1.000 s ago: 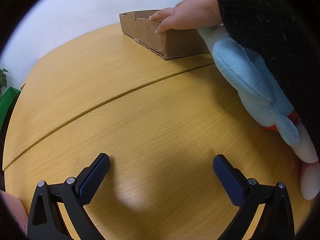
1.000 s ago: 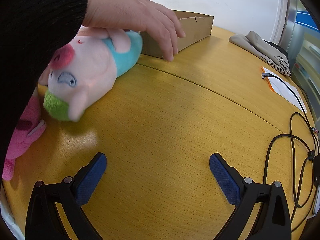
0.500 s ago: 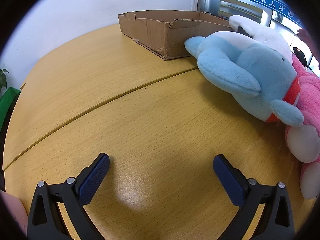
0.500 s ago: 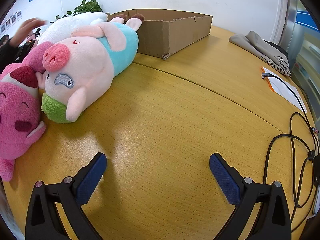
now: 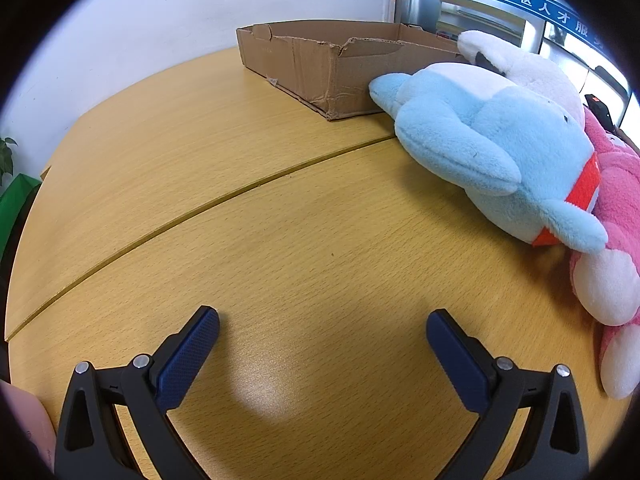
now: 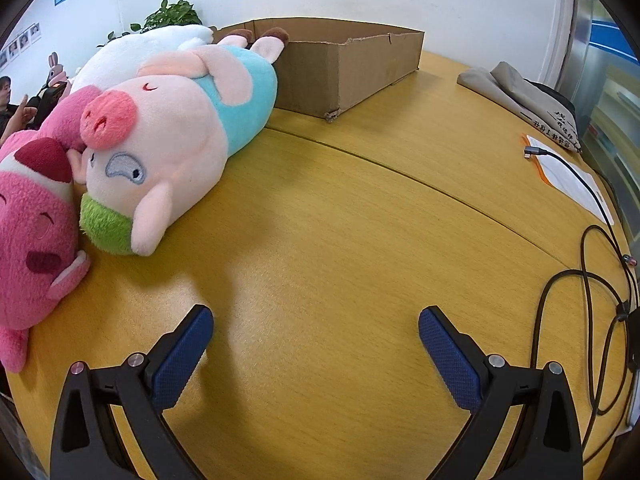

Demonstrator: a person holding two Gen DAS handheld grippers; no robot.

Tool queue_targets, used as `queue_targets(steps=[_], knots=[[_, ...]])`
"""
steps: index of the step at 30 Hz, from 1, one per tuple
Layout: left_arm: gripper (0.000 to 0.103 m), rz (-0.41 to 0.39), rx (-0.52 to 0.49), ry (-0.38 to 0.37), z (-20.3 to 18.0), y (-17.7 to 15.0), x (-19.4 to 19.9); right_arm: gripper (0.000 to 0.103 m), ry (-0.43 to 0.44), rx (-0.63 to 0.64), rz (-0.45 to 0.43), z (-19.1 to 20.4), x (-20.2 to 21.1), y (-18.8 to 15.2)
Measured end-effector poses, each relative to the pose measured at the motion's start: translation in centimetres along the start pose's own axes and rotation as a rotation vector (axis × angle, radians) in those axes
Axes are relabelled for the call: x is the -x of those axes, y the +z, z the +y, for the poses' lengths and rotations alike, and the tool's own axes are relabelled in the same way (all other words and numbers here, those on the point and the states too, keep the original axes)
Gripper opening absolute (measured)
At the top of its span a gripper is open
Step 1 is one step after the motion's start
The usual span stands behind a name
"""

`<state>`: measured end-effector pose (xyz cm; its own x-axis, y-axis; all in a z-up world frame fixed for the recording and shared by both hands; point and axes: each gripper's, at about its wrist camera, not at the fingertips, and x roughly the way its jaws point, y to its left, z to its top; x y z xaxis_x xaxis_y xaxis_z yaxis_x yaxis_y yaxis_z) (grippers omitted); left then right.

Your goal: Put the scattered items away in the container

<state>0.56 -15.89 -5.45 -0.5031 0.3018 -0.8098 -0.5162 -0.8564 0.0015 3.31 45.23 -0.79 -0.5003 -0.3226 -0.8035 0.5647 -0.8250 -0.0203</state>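
Left wrist view has the left gripper (image 5: 322,330) spread wide and empty over bare table (image 5: 200,168), with clear wood running up to the box (image 5: 320,68) near the far edge; a blue plush (image 5: 492,148) lies to the right, its end against the box's near wall, and a pink plush (image 5: 616,208) presses against it. Right wrist view shows the right gripper (image 6: 316,326) equally wide and empty, open wood ahead, the pig plush (image 6: 180,132) at left reaching the box (image 6: 352,68), and a cable (image 6: 580,280) looped along the right edge.

Person's hand gone from cardboard box (image 5: 328,68).
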Motion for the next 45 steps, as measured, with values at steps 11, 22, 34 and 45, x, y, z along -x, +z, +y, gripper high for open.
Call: queue_targets(steps=[11, 22, 34, 45], knots=[[0.103, 0.0, 0.026, 0.024, -0.8, 1.1, 0.0, 0.103, -0.126, -0.172, 0.004, 4.2, 2.4, -3.4], [0.103, -0.02, 0.138, 0.103, -4.1, -0.5, 0.7, 0.103, -0.195, -0.254, 0.006, 5.0, 2.4, -3.2], [0.103, -0.524, 0.154, -0.271, -23.6, 2.5, 16.4, 0.103, -0.032, -0.333, -0.399, 13.7, 13.9, 0.4], [0.102, -0.201, 0.431, -0.477, -28.2, 1.8, 2.2, 0.103, 0.083, -0.488, -0.208, 18.1, 3.5, 3.6]])
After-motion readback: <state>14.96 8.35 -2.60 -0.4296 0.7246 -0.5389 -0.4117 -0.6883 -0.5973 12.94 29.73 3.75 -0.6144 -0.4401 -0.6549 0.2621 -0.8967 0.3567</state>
